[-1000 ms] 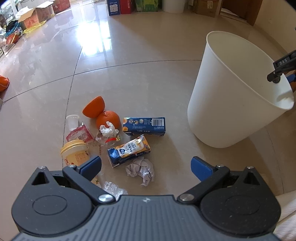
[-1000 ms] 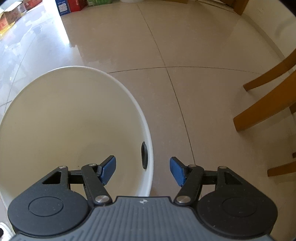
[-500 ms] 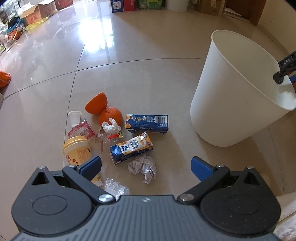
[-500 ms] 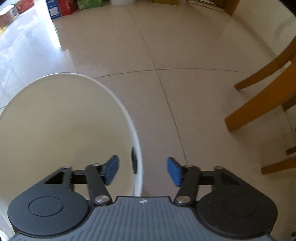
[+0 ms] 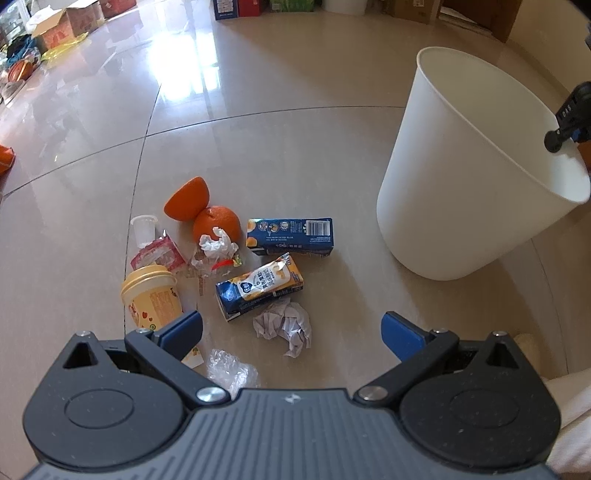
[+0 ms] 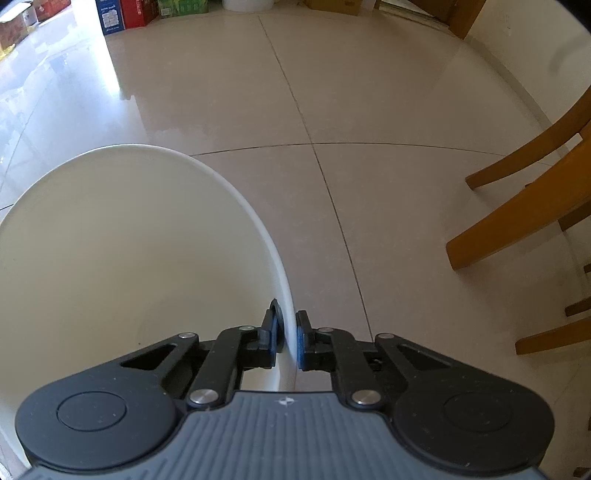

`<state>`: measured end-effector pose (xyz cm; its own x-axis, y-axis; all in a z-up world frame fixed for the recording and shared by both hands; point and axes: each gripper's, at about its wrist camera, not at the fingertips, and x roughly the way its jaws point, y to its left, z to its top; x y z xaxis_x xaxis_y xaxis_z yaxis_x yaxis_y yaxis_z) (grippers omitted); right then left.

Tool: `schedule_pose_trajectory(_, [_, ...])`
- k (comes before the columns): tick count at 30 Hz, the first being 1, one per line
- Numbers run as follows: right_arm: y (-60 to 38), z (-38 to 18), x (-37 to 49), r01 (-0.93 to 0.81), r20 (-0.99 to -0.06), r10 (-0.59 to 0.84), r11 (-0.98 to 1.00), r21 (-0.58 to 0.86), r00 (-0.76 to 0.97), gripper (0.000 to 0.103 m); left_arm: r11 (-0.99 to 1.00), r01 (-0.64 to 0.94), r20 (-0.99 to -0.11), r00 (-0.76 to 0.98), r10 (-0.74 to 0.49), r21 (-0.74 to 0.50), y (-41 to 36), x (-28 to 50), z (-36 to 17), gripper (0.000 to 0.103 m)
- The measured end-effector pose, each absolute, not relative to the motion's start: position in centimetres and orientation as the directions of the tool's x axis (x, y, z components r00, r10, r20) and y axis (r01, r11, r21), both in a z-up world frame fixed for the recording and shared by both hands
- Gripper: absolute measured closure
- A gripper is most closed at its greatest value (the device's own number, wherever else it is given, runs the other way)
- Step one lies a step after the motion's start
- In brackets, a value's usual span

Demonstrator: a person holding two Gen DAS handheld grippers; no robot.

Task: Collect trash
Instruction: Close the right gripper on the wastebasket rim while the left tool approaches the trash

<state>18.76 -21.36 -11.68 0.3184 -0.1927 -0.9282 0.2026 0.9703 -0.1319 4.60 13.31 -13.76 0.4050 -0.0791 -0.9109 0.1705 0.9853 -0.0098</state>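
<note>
Trash lies in a loose cluster on the tiled floor (image 5: pixel 332 147), directly ahead of the left hand-held gripper (image 5: pixel 291 330). That gripper's jaws stand wide apart with nothing between them.

Nearest to the left hand-held gripper is a scrap of clear plastic film (image 5: pixel 231 369), just in front of the gripper body. Just beyond it lies a crumpled paper ball (image 5: pixel 286 325). To the left stands a yellow cup (image 5: pixel 151 299), upright, partly behind the gripper's left finger. Beyond the paper ball lies a blue and orange drink carton (image 5: pixel 260 291), on its side and angled. A second blue carton (image 5: pixel 291 236) lies flat just behind it. A wad of white tissue (image 5: pixel 216 247) and a red and white wrapper (image 5: pixel 159 254) sit left of the cartons. Farther on rest a whole orange (image 5: pixel 218 223) and an orange half (image 5: pixel 188 199), touching each other. A small clear plastic cup (image 5: pixel 143 229) stands left of them.

A white waste bin (image 5: pixel 461 192) is to the right of the cluster, apart from it and tilted, its mouth leaning to the right.

The right hand-held gripper (image 6: pixel 290 339) has just been closing and now clamps the bin's rim: one pad presses the inner wall, the other the outer wall. In the left wrist view this gripper (image 5: pixel 569 118) appears at the bin's right edge.

Wooden chair legs (image 6: pixel 517 221) stand on the floor right of the bin. Cardboard boxes (image 5: pixel 66 22) line the far side of the floor.
</note>
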Motion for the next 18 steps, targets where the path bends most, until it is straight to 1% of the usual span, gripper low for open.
schedule_pose_trajectory(7, [-20.4, -11.2, 19.3, 0.208, -0.928, -0.216, 0.966, -0.157, 0.304, 0.090, 0.982, 0.187, -0.903, 0.421, -0.085, -0.005, 16.6, 3.7, -15.7, 0.001])
schedule_pose_trajectory(10, [-20.3, -11.3, 19.5, 0.211, -0.928, -0.223, 0.964, -0.164, 0.299, 0.089, 0.983, 0.182, -0.912, 0.401, -0.083, -0.010, 17.5, 2.6, -17.9, 0.001])
schedule_pose_trajectory(13, [-20.1, -11.2, 19.5, 0.207, -0.928, -0.227, 0.963, -0.170, 0.295, 0.089, 0.980, 0.196, -0.933, 0.350, -0.085, -0.016, 17.3, 1.3, -21.1, 0.001])
schedule_pose_trajectory(15, [-20.4, -11.4, 19.5, 0.207, -0.928, -0.224, 0.964, -0.167, 0.297, 0.089, 0.986, 0.167, -0.949, 0.310, -0.061, -0.009, 17.1, 0.6, -23.4, 0.001])
schedule_pose_trajectory(18, [-20.8, -11.6, 19.6, 0.211, -0.929, -0.219, 0.964, -0.160, 0.298, 0.089, 0.999, 0.021, -0.965, 0.258, -0.048, -0.044, 17.8, 0.7, -26.2, 0.002])
